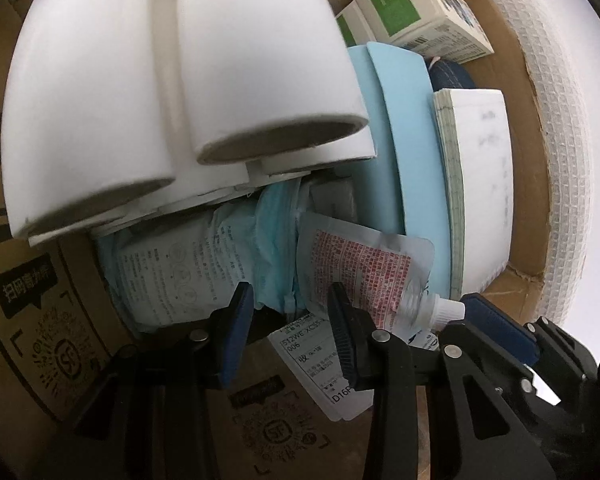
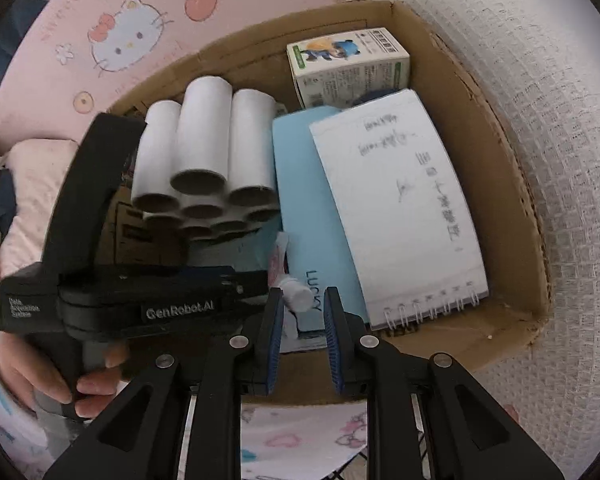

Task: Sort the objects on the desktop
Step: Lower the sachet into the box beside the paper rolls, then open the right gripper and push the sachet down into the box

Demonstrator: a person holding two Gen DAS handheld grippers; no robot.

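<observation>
**Both grippers poised at a packed cardboard box**

While the left gripper [image 1: 290, 300] reaches low into the cardboard box [image 2: 496, 184], its blue-padded fingers stand apart with nothing clamped between them, just in front of a crumpled pale-blue wipes pack [image 1: 188, 264] and a spouted refill pouch [image 1: 356, 268] printed in red text. The right gripper [image 2: 302, 312] hangs above the box's near edge, fingers likewise parted and empty; the pouch's white cap [image 2: 298, 294] shows between them, farther down in the box, and whether it touches them cannot be told.

Readable writing: the left gripper's body, seen only from the right wrist, says "GenRobot.AI" and "Data Acquisition System". A light-blue book [image 2: 308, 200] carries "LUCKY" on its cover. Handwriting on the spiral notebook [image 2: 400, 208] lying over it is too blurred to read. On the box wall, the left wrist view alone shows printed "SF" QR-style logos [image 1: 66, 360] and a shipping label [image 1: 320, 364] reading "512WE", "006" and "D16".

A bundle of white cardboard tubes [image 2: 204, 160] fills the box's left part, lying over the wipes pack. In the far corner stands a small green-and-white carton [image 2: 350, 64] with a cartoon figure. Only the right wrist view shows the pink Hello Kitty fabric [image 2: 116, 32] beyond the box and the person's left hand [image 2: 60, 376] gripping the handle.
</observation>
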